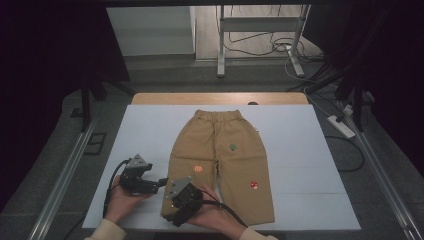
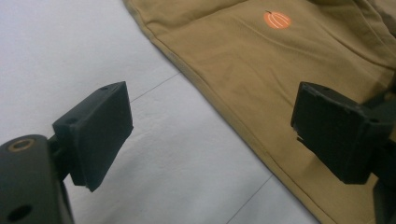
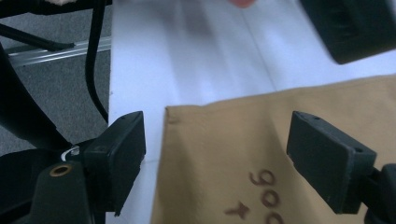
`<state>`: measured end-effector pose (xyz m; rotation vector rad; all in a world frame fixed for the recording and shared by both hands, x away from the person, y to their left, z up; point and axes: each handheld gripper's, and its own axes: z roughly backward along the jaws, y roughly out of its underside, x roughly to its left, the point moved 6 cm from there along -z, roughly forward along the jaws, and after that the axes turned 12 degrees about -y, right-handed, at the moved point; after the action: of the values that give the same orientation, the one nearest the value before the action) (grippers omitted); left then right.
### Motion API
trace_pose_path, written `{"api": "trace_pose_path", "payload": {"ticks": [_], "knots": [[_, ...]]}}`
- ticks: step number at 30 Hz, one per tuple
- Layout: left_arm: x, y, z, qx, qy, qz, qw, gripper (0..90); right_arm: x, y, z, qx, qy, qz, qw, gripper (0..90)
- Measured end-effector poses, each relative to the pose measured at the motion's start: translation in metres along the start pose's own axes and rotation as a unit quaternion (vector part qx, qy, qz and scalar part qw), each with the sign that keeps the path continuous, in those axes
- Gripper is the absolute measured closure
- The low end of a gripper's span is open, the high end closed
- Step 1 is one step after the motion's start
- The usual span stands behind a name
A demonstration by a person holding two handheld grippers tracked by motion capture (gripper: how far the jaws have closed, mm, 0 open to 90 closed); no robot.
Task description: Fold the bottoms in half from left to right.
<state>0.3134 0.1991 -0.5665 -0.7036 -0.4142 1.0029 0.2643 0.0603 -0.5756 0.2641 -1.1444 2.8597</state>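
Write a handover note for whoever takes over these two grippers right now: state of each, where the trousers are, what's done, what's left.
Left gripper: open, holding nothing, beside the outer edge of the trousers' left leg.
Right gripper: open, over the hem corner of that leg, nothing pinched.
Tan trousers: lying flat and unfolded on the white mat, waistband at the far end.
Done: trousers laid out.
Left: probably grip the hem and start folding; no fold made yet.

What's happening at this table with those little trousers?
A person holds a two-jaw gripper in each hand over small tan trousers lying flat on a white mat. The right gripper hovers open at the hem corner of one leg; the left gripper, also open, sits beside that leg's outer edge. Nothing is grasped yet.
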Motion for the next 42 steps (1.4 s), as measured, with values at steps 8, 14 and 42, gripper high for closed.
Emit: {"api": "trace_pose_path", "payload": {"ticks": [8,14,42], "knots": [[0.002,0.001,-0.001,0.001,-0.003,0.005,1.0,12.6,0.002,-0.001,-0.015,0.025,0.017,0.017,0.9994,19.7],[0.003,0.001,-0.001,0.003,-0.008,0.002,1.0,12.9,-0.001,-0.002,-0.012,0.013,0.029,0.001,0.9995,32.8],[0.01,-0.046,-0.025,0.006,0.003,0.011,0.9999,14.1,-0.01,0.011,0.019,-0.009,0.015,-0.013,0.9998,85.7]]}}
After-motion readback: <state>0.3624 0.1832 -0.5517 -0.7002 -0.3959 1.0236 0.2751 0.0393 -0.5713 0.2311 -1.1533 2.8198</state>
